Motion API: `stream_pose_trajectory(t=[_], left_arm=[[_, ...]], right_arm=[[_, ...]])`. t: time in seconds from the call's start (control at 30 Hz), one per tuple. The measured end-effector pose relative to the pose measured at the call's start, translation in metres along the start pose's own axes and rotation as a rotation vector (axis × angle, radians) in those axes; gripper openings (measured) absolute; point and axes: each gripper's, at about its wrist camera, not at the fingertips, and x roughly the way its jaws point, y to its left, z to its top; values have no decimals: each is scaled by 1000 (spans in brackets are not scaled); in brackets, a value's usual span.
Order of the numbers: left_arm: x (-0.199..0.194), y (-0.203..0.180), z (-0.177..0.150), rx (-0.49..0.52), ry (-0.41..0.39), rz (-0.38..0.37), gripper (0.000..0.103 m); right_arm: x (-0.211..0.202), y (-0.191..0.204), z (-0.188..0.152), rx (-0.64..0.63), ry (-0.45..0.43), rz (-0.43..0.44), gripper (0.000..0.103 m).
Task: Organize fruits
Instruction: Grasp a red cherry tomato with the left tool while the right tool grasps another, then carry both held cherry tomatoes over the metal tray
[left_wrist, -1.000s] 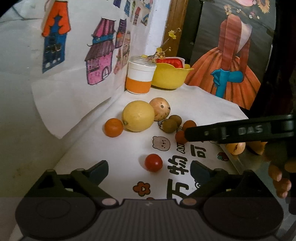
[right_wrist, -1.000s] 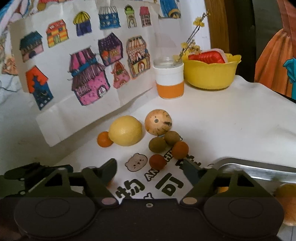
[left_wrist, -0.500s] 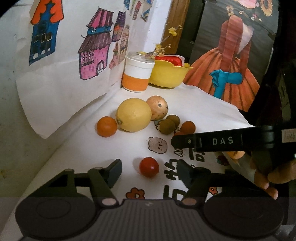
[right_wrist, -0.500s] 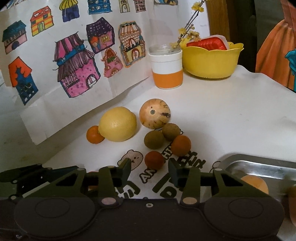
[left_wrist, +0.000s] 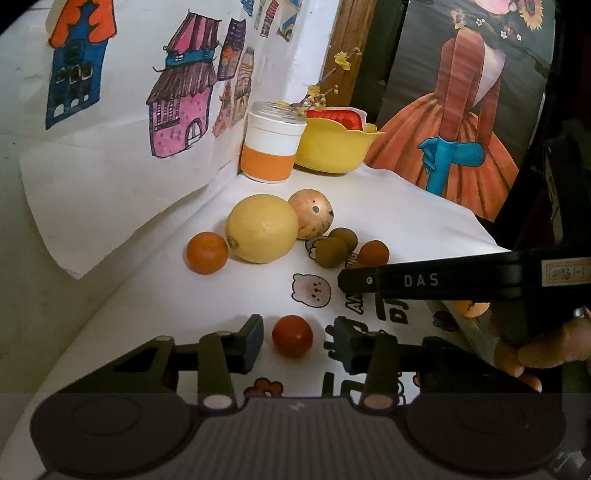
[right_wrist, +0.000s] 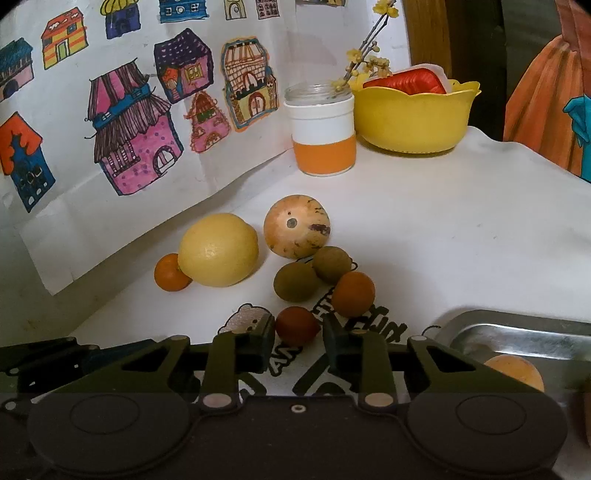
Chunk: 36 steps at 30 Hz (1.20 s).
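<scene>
Right wrist view: steel tray (right_wrist: 517, 332) at four o'clock carries an orange fruit (right_wrist: 515, 371). Lemon (right_wrist: 218, 249) at ten o'clock, spotted round fruit (right_wrist: 297, 225) beside it. Right gripper (right_wrist: 297, 345), jaws apart, brackets a dark red fruit (right_wrist: 297, 326); contact unclear. Left wrist view: left gripper (left_wrist: 293, 343), jaws apart, flanks a red tomato (left_wrist: 292, 335), not touching.
</scene>
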Motion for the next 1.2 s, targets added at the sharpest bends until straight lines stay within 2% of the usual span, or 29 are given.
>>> stream_pose_trajectory(t=[0.43, 0.83, 1.2], left_arm=[[2, 0, 1, -6, 4, 22, 26], [-6, -4, -3, -12, 30, 15, 23], [-20, -15, -10, -1, 72, 7, 23]], right_arm=[[-3, -1, -3, -3, -6, -1, 25], [-21, -3, -13, 9, 15, 23, 25], [-58, -4, -34, 12, 6, 55, 25]])
